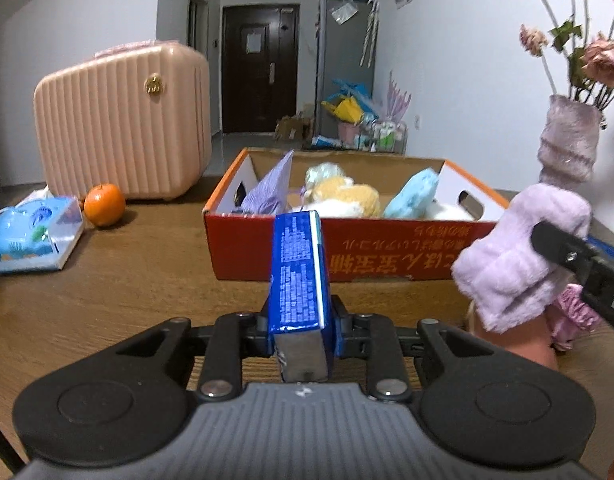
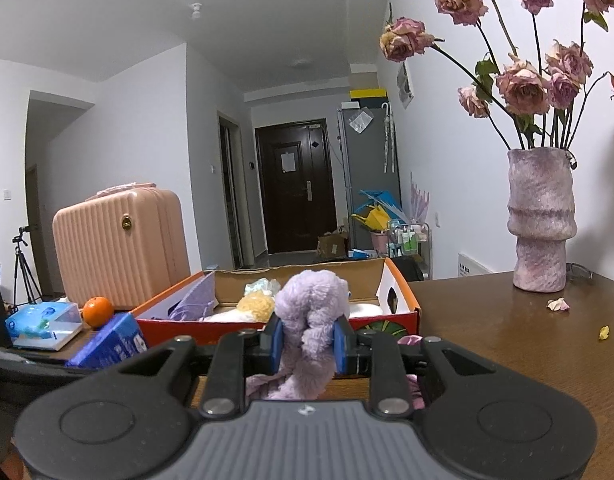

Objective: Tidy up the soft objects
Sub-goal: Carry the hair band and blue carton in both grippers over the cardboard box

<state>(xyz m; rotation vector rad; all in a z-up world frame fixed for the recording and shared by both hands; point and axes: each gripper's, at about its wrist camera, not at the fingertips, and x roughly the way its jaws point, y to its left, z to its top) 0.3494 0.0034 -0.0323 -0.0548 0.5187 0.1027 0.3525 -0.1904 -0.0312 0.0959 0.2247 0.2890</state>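
Note:
My left gripper [image 1: 301,320] is shut on a blue tissue pack [image 1: 299,268], which stands on edge between the pads above the wooden table. The same blue tissue pack [image 2: 111,346] shows low at the left of the right wrist view. My right gripper [image 2: 309,340] is shut on a fluffy lilac cloth [image 2: 313,308]; that lilac cloth [image 1: 519,256] hangs at the right of the left wrist view. Ahead lies an open red and orange cardboard box [image 1: 347,256] with soft things inside: a purple pouch [image 1: 269,188], a yellow plush [image 1: 347,196] and a light blue plush [image 1: 415,194].
A pink ribbed case [image 1: 123,120] stands at the back left, with an orange [image 1: 104,204] and a blue tissue box [image 1: 31,236] beside it. A lilac vase of dried roses [image 2: 541,220] stands at the right. A pink frilly item [image 1: 575,312] lies under the right gripper.

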